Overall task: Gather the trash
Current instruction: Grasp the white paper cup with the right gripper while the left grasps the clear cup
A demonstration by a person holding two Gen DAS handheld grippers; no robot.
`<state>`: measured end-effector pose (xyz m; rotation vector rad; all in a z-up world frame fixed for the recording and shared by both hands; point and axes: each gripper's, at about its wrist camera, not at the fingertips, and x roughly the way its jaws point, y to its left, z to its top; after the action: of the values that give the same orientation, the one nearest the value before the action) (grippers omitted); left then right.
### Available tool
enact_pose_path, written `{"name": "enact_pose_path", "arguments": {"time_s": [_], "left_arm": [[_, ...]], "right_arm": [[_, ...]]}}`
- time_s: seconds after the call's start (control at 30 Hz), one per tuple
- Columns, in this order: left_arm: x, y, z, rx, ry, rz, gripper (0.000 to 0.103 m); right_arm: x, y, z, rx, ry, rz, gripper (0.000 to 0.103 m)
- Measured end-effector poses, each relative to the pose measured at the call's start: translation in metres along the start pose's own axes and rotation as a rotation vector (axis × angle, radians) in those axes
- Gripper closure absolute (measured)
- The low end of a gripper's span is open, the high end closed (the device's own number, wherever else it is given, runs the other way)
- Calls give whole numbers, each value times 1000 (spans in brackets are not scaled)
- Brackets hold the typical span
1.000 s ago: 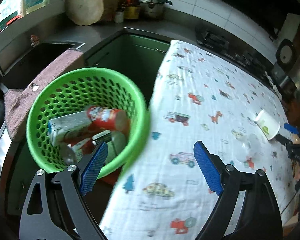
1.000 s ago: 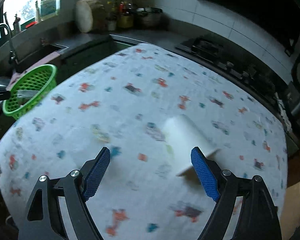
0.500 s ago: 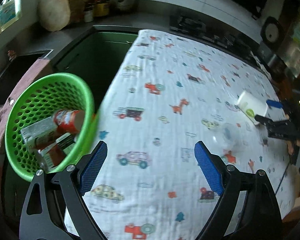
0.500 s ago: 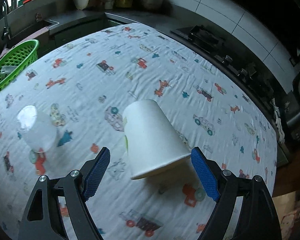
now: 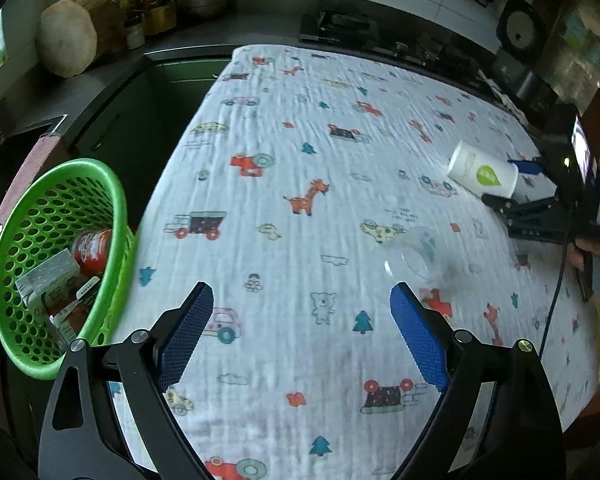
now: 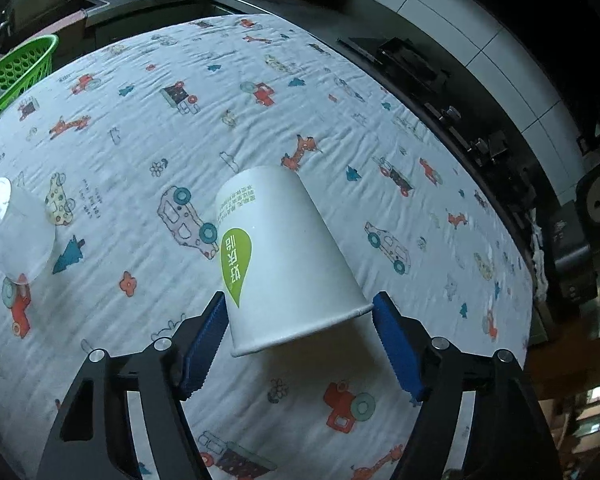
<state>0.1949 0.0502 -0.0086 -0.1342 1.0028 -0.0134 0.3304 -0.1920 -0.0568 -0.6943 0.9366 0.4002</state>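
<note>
A white paper cup (image 6: 284,264) with a green leaf mark lies on its side on the printed tablecloth; it also shows in the left wrist view (image 5: 483,174). My right gripper (image 6: 300,344) is open, its blue pads on either side of the cup's rim end, not closed on it. A clear plastic cup (image 6: 14,232) lies left of it, also seen in the left wrist view (image 5: 416,252). My left gripper (image 5: 300,340) is open and empty above the cloth, the clear cup just beyond its right pad. A green basket (image 5: 56,264) holds a red can and cartons.
The basket hangs off the table's left edge beside a sink counter (image 5: 40,120). A stove (image 6: 420,68) and kitchen counter run along the table's far side. A wooden block (image 5: 72,32) and bottles stand at the back left.
My left gripper swung right, away from the basket, toward the clear cup. My right gripper moved in on the paper cup, which now sits between its pads.
</note>
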Motion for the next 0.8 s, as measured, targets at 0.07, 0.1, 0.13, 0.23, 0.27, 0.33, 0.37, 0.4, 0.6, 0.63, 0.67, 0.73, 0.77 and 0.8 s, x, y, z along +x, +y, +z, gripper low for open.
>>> {"name": "enact_pose_path", "arguments": {"time_s": [0.07,0.1,0.13,0.23,0.27,0.33,0.37,0.4,0.6,0.63,0.67,0.73,0.77,0.8], "left_arm": [[3,-4,0,14,2,-7,14],[4,-6,-1,21,3,-13,14],[6,-9,-1,32,6,-24,14],[13,-21,-2,74,18,-62,14],[15,-24,-3,88,21,-71,14],[21,-33,-4,118,28,-76,14],[24,-37,-5,131,31,-81,14],[27,-42,-6,146,36,-91,13],[42,-62,-6,181,41,-105,13],[45,-63,-4,180,40,-105,13],[47,-64,-3,177,38,-106,13],[52,-66,-1,173,40,-122,13],[55,-67,0,170,41,-127,13],[57,-67,1,170,42,-131,14]], "right_arm": [[-2,-3,-1,11,-9,9,34],[-4,-4,-2,18,-15,13,34],[-6,-5,-3,25,-20,15,34],[-15,-5,-9,48,-40,39,35],[-18,-5,-11,52,-46,42,35],[-23,-3,-16,62,-55,58,35],[-25,-3,-18,65,-59,61,35],[-27,-2,-21,69,-63,62,35],[-36,-3,-34,108,-79,100,35],[-37,-3,-36,115,-82,103,35],[-37,-4,-38,123,-85,113,35],[-39,-4,-41,137,-91,123,35],[-39,-4,-42,139,-93,127,35],[-40,-4,-43,145,-95,136,35]]}}
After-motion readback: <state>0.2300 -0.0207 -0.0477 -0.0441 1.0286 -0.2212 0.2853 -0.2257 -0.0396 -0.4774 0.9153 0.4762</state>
